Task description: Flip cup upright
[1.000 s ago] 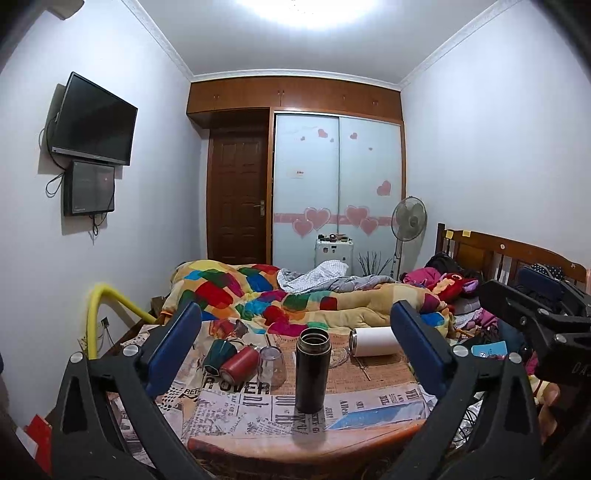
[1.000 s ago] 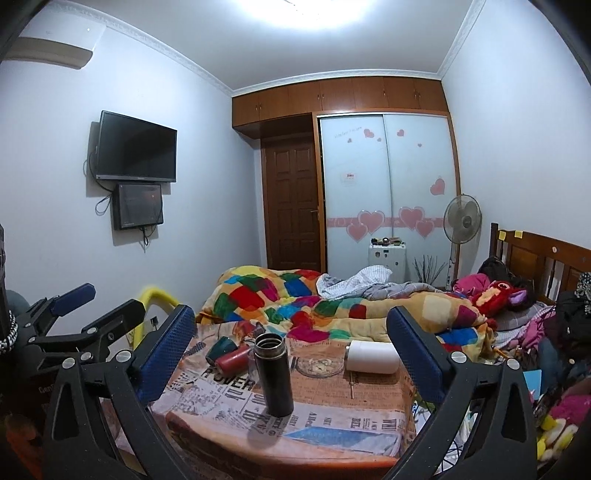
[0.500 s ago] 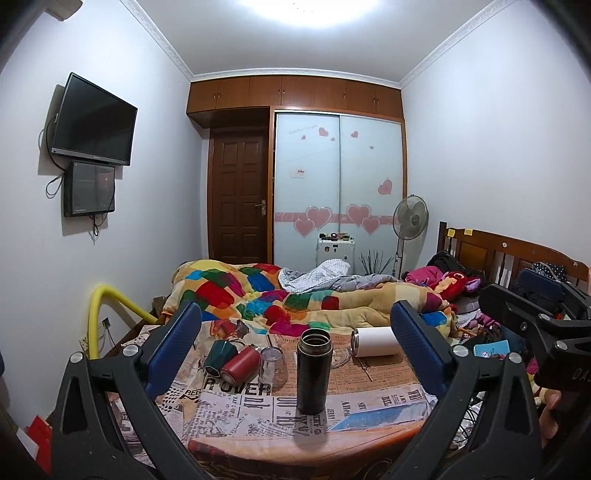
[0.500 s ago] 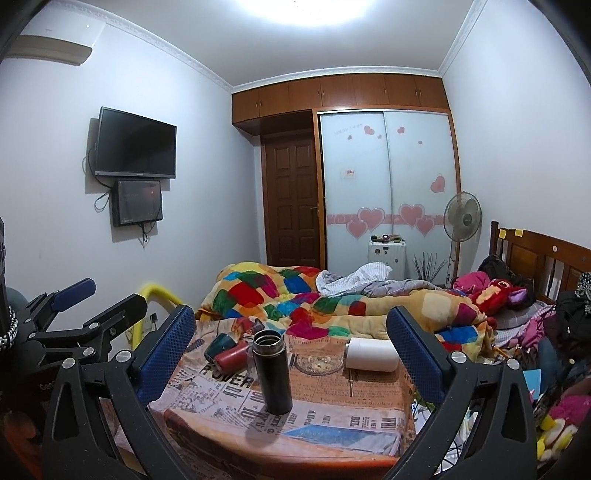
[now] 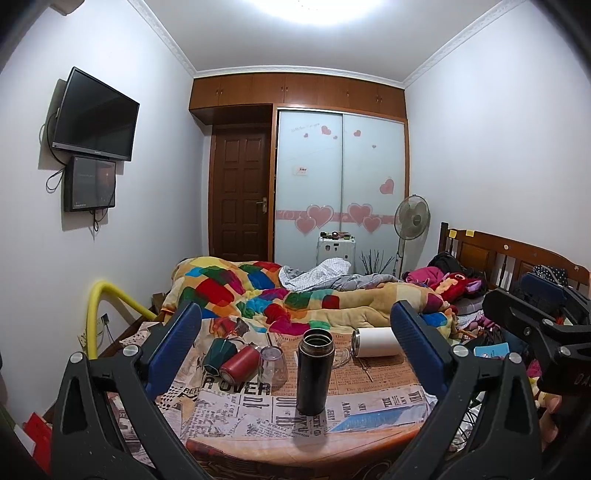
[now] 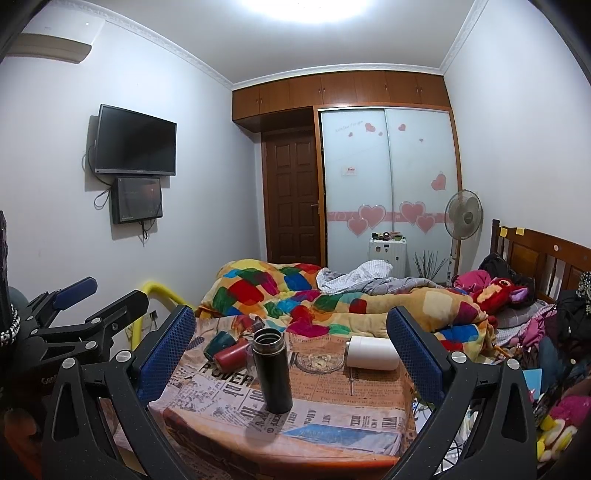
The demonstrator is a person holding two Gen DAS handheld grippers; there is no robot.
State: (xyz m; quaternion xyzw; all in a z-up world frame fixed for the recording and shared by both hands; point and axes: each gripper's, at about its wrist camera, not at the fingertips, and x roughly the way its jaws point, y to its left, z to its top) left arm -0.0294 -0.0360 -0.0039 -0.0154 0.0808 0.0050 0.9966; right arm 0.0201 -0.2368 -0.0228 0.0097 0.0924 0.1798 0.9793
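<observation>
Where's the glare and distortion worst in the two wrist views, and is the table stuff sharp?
Left wrist view: ceiling light blown out at the top edge, walls bowed by the fisheye, black flask sharp with a soft shadow in front. Right wrist view: same blown-out light, dark corners, white cup lying on its side still crisp.
</observation>
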